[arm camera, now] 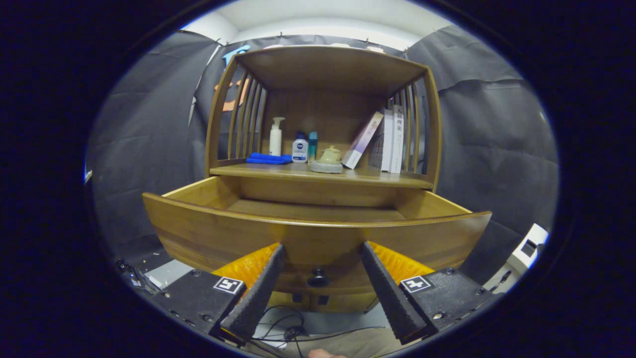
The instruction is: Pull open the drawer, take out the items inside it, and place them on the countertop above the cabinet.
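Gripper (322,251) wide open, empty, fingers flanking drawer (318,233) knob (318,278).

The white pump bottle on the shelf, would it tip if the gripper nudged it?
Probably: the pump bottle is tall and narrow, standing upright by the blue cloth. Its smooth plastic may slip. The gripper is open, at the drawer front.

Gripper view — fisheye camera riding on the gripper (322,247), facing forward and level along its spread fingers, close before the pulled-out drawer (318,233) front, taking in the whole wooden cabinet (323,69) and countertop (318,174) beyond.
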A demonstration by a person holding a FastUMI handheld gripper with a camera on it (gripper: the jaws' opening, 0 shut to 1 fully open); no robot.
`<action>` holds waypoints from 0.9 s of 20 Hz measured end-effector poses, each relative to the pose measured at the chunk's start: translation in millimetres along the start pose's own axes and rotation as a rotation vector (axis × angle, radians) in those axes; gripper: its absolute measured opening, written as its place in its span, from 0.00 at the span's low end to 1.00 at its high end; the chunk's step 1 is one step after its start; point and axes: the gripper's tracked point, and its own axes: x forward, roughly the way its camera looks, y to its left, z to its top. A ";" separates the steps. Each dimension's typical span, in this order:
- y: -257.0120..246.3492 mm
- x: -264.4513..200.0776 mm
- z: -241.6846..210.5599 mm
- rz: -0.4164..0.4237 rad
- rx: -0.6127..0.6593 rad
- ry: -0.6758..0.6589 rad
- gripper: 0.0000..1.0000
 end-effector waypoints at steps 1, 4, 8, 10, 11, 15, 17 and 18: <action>-0.9 3.9 1.0 -0.003 -0.002 0.004 1.00; 0.7 21.0 7.2 -0.004 0.000 0.011 1.00; 2.3 47.1 18.2 -0.003 0.014 0.030 1.00; 3.2 59.3 24.6 -0.004 0.020 0.041 1.00; 3.4 63.6 26.6 -0.005 0.023 0.034 1.00; 4.4 86.1 29.7 -0.010 0.026 0.048 1.00; 5.4 97.2 32.5 -0.015 0.024 0.051 1.00; 5.4 104.0 32.4 -0.018 0.021 0.052 1.00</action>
